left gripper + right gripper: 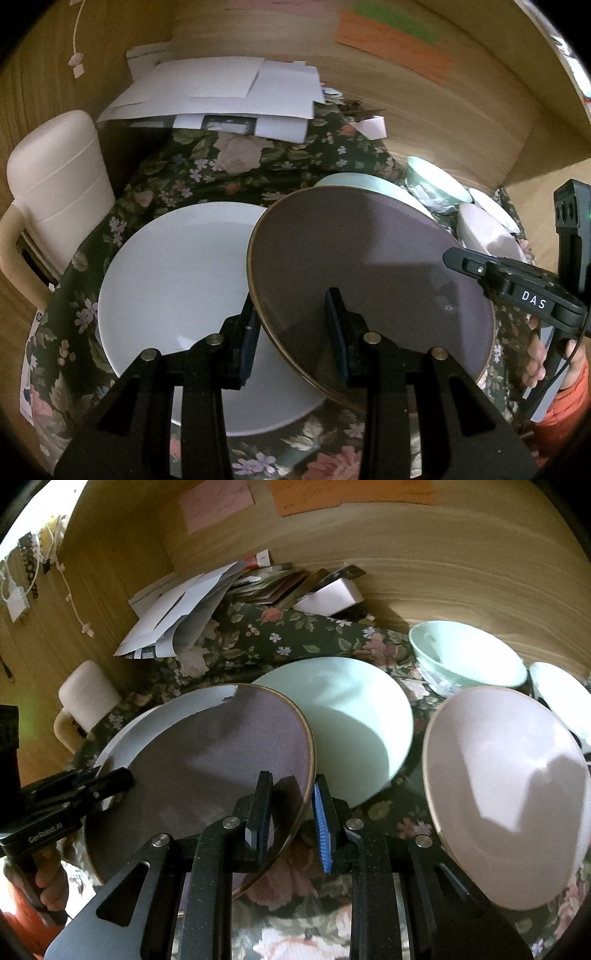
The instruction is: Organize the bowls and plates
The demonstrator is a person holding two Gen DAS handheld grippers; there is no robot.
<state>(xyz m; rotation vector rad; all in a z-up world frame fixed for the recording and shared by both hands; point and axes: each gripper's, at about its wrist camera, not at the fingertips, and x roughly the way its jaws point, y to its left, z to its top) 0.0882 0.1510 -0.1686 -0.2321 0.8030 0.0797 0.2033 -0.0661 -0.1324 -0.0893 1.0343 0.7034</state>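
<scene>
Fingers of the left gripper (pixel 295 332) clamp the near rim of a round, matte grey-purple stoneware plate with a thin bronze edge (pixel 369 266); one pad sits under the rim, the other on the upper face. Fingers of the right gripper (pixel 291 808) are clenched on the opposite rim of the same plate, blue ribbed pad outside. Gripping at two opposite edges appears meant to keep the wide, shallow disc from tipping; it sits tilted, off the cloth, partly above a large glossy white plate (pixel 177 280) lying flat on the bench (pixel 207 162), which is draped in a dark green floral cloth. Judged from this, the grey plate is being carried for stacking on the white one.

Beyond it lies a smooth pale-green plate (pixel 354 720). To the right stand a glazed pale-pink bowl (pixel 509 794) and a mint-green bowl with patterned outside (pixel 469 657), both unstacked. Loose white papers (pixel 221 88) occupy the far end against the wood-grain wall.
</scene>
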